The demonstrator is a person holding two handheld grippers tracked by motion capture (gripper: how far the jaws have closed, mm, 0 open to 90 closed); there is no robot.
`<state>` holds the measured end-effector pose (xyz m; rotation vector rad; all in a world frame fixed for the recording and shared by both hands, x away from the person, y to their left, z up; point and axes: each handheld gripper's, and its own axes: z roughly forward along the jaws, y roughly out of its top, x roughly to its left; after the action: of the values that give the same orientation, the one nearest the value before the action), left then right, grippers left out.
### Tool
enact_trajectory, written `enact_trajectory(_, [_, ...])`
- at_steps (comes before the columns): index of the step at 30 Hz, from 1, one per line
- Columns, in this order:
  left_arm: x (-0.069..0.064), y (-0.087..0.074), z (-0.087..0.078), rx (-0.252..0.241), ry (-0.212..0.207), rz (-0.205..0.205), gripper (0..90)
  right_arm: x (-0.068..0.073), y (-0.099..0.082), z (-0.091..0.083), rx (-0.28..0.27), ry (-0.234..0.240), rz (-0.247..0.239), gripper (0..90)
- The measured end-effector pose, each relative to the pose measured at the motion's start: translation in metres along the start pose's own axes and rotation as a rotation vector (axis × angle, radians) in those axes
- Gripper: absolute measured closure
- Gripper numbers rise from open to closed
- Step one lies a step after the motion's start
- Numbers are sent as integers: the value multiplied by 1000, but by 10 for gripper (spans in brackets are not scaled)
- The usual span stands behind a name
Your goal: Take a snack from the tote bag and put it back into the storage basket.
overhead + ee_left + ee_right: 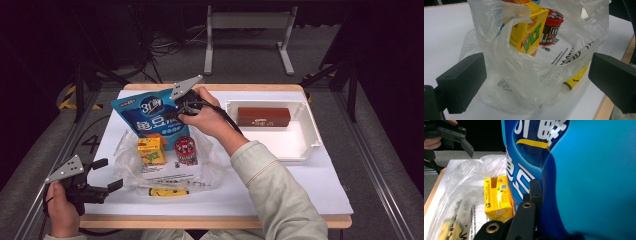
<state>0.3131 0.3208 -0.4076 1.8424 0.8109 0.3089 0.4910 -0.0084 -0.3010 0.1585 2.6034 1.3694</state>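
At the counter's (280,197) near left corner the left gripper (102,175) rests with its fingers (461,82) spread wide, holding nothing, aimed at the clear plastic bag (210,167). Inside the bag stand a yellow juice carton (151,150) and a red-lidded candy tub (185,149). Just behind them, the right gripper (172,114) has its fingers (535,192) clamped on the blue snack pouch (145,112), which is upright at the bag's far edge. Farther right, a white tray (300,145) carries a brown box (263,116).
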Motion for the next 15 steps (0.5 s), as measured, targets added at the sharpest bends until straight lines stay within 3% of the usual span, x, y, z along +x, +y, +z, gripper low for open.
enact_trajectory(15, [0, 0, 1, 4, 1, 0, 23, 0, 23, -24, -38, -27, -8, 899])
